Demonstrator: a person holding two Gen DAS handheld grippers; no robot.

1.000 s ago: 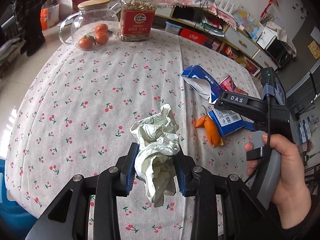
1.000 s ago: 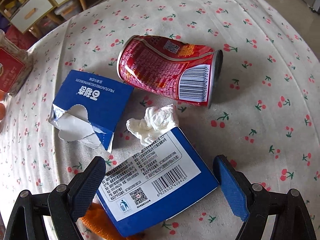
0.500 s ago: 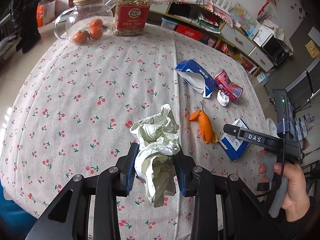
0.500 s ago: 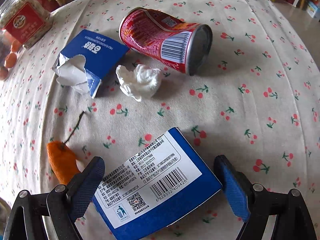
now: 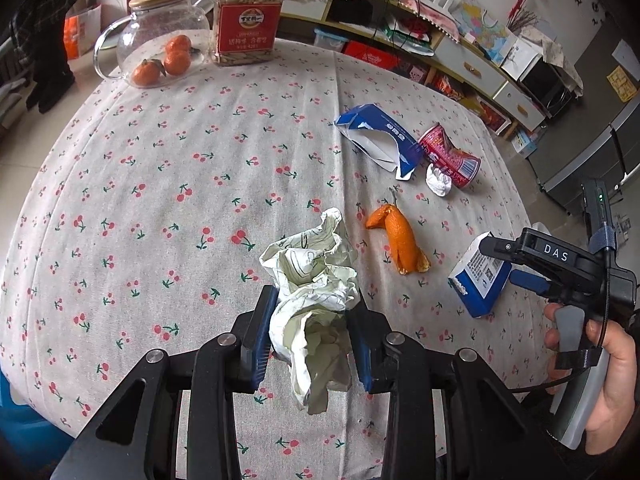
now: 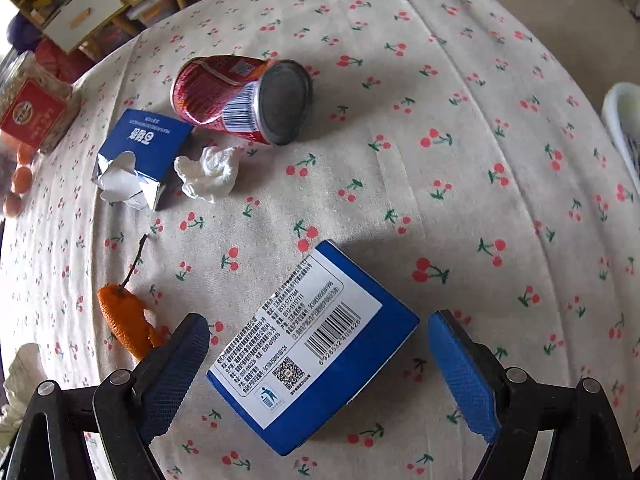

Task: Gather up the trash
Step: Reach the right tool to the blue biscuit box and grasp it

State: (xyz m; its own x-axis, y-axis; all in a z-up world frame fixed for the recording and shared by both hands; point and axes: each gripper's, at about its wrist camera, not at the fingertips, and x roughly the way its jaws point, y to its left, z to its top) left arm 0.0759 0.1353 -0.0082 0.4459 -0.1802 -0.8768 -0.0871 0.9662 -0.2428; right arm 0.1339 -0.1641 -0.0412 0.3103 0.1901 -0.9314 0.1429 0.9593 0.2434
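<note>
A: What does the left gripper (image 5: 310,338) hold?

B: A crumpled paper ball (image 5: 316,296), clamped between its blue pads above the cherry-print tablecloth (image 5: 160,184).

A: And the right gripper (image 6: 316,368)?

B: Angled steeply downward, jaws spread wide — a blue carton (image 6: 316,348) lies between them, touching neither pad. A hand (image 5: 600,376) grips its handle. An orange peel (image 6: 128,320), tissue wad (image 6: 208,174), torn box (image 6: 140,152) and dented red can (image 6: 240,98) lie beyond.
</note>
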